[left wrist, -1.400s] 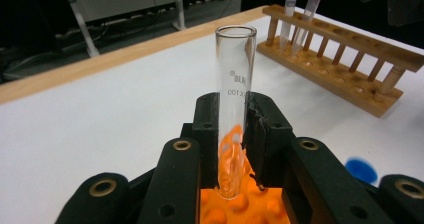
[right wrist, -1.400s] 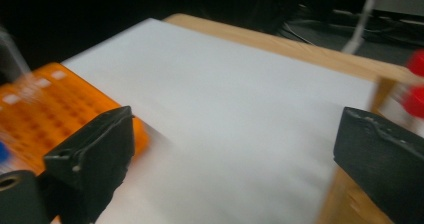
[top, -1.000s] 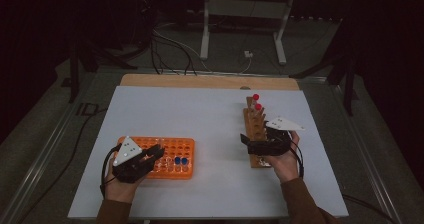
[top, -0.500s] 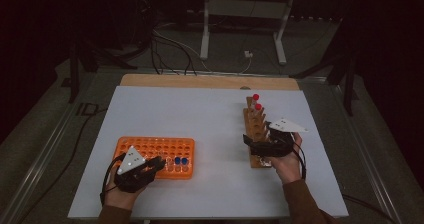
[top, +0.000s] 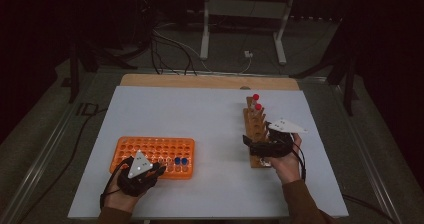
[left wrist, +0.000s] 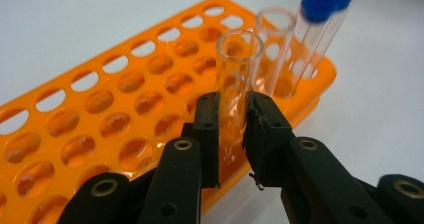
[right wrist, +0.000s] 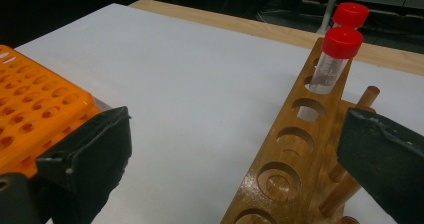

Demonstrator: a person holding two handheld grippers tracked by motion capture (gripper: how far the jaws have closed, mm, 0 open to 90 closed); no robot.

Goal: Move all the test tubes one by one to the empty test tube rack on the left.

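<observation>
White table [top: 210, 119] open mid-span | left claw [left wrist: 232, 129] clamps uncapped tube [left wrist: 237, 79] at orange rack [left wrist: 100, 119] edge

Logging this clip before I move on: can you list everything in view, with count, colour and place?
Table top: one, white, with a bare wooden strip along its far edge.
Orange rack: one, many-holed, near left of the table.
Uncapped tube: one, clear, standing in the orange rack, clamped between the left jaws.
Second uncapped tube: one, clear, in the rack just behind it.
Blue-capped tubes: two, at the rack's right end.
Wooden rack: one, brown, right of centre, running away from the person.
Red-capped tubes: two, clear, at the wooden rack's far end.
Stand: one, pale, on the floor beyond the table, with cables.
Left gripper: black, shut on the uncapped tube.
Right gripper: black, jaws open, at the wooden rack's near end.
</observation>
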